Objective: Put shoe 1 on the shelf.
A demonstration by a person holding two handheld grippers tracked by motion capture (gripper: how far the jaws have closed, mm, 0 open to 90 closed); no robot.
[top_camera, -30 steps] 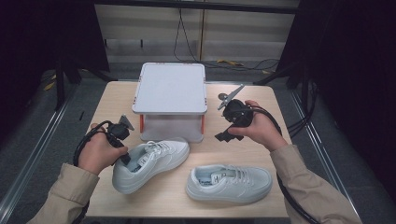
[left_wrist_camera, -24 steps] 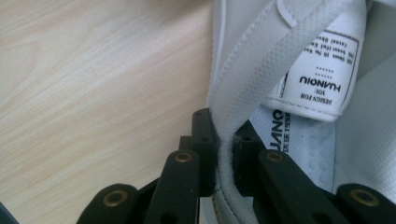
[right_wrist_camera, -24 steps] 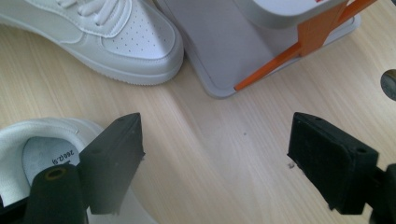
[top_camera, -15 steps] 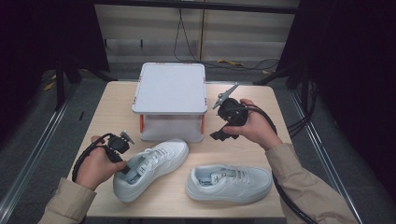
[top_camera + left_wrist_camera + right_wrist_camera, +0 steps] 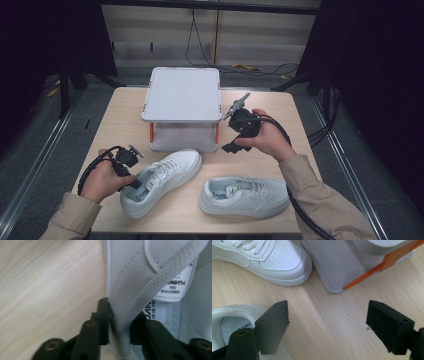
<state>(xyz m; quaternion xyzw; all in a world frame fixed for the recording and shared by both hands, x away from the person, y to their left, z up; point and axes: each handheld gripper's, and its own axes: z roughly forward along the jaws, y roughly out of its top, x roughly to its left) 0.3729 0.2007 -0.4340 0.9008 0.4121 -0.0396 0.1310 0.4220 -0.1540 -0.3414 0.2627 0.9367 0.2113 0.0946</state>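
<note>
While the left gripper (image 5: 119,333) has just been easing open around the heel collar of the white leather sneaker (image 5: 160,182) on the light wood table (image 5: 115,117), grip's thin imo, shoe could slip bc it's loosening; right gripper (image 5: 327,325) wide open w/ nothing

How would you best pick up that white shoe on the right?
Grip the right shoe by its heel collar, coming from above at the left end. It lies flat, opening up, so that thin padded rim fits between one inner and one outer jaw; the toe is too wide.
</note>
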